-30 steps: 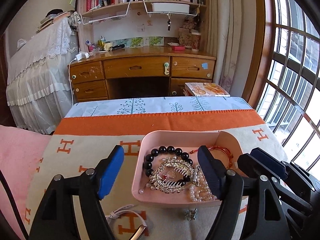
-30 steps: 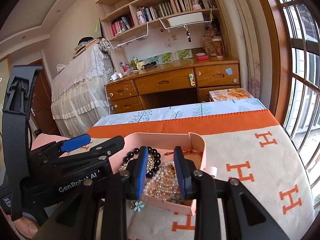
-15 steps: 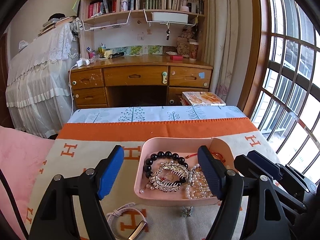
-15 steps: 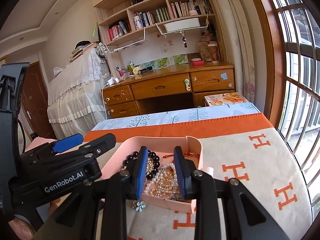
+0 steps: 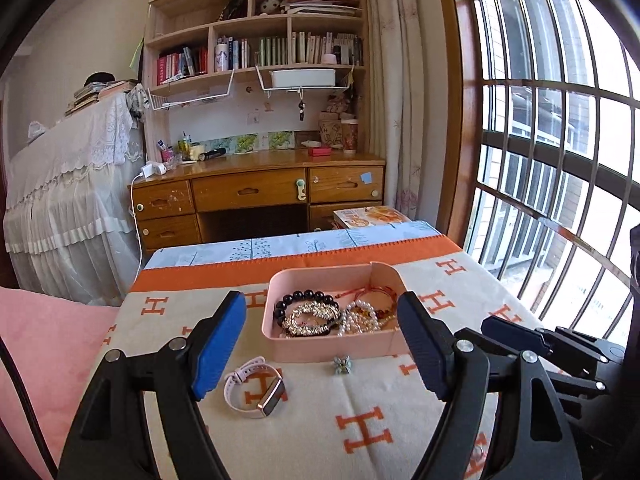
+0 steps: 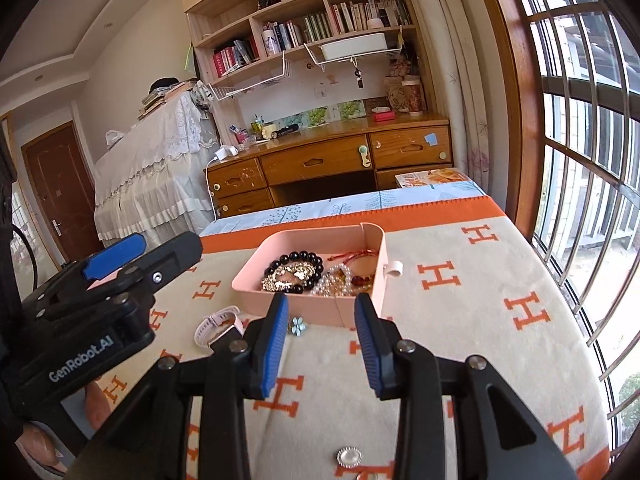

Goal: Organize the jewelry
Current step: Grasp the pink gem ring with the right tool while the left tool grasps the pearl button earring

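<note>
Tray: a pink tray (image 5: 332, 350) is sitting on the blanket, near the far orange band; a divider wall is splitting off a section on its right side.
Black bracelet: a bracelet of round black beads (image 5: 303, 297) is lying in the tray's left part, toward the back.
Hair comb: a gold, sparkly hair comb (image 5: 310, 316) is resting just in front of the black beads, touching them.
Pearls: a white pearl strand (image 5: 358, 320) is piling up beside the comb, mixed with amber and red beads.
Red cord: a thin red cord bracelet (image 6: 354, 255) is lying at the tray's back right.
Watch: a pale pink-strapped watch (image 5: 256, 388) is lying on the blanket in front of the tray's left corner, apart from it.
Flower clip: a small blue flower clip (image 6: 296, 325) is sitting just outside the tray's front wall.
Brooch: a round silver brooch (image 6: 349, 458) is lying on the blanket well in front of the tray.
Left gripper: the left gripper (image 5: 322, 346) is hovering before the tray, fingers wide apart, holding nothing.
Right gripper: the right gripper (image 6: 322, 338) is hovering at the tray's front wall, fingers apart, empty.
Blanket: the cream blanket (image 6: 460, 320) with orange H marks is covering the counter.
</note>
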